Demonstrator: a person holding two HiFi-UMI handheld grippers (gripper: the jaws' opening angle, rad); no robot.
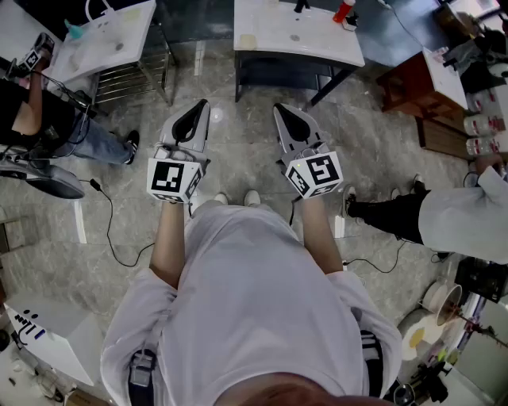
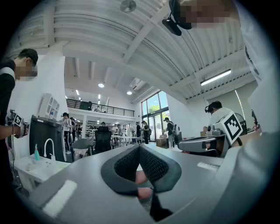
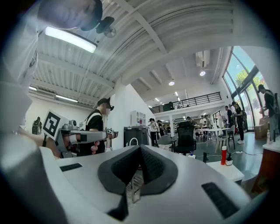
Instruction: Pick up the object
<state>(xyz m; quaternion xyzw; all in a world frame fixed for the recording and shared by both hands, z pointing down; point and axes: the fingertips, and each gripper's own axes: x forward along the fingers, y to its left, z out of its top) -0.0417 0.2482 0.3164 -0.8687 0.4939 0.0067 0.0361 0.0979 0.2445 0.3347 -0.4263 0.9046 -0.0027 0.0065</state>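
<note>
No single object stands out as the one to be picked up. I hold both grippers level at waist height above a marble floor, side by side, pointing at two white tables. My left gripper (image 1: 200, 107) (image 2: 139, 146) has its jaws pressed together with nothing between them. My right gripper (image 1: 279, 109) (image 3: 140, 147) is shut too and holds nothing. Each gripper view shows the other gripper beside it: the right gripper (image 2: 205, 142) in the left one, the left gripper (image 3: 83, 136) in the right one. A red bottle (image 1: 343, 11) (image 3: 223, 155) stands on the nearer white table (image 1: 298, 32).
A second white table (image 1: 103, 40) with a wire rack under it stands ahead on the left. A seated person (image 1: 48, 119) is at far left, another person (image 1: 444, 214) at right. A brown cabinet (image 1: 417, 83) is ahead right. A cable (image 1: 107, 230) lies on the floor.
</note>
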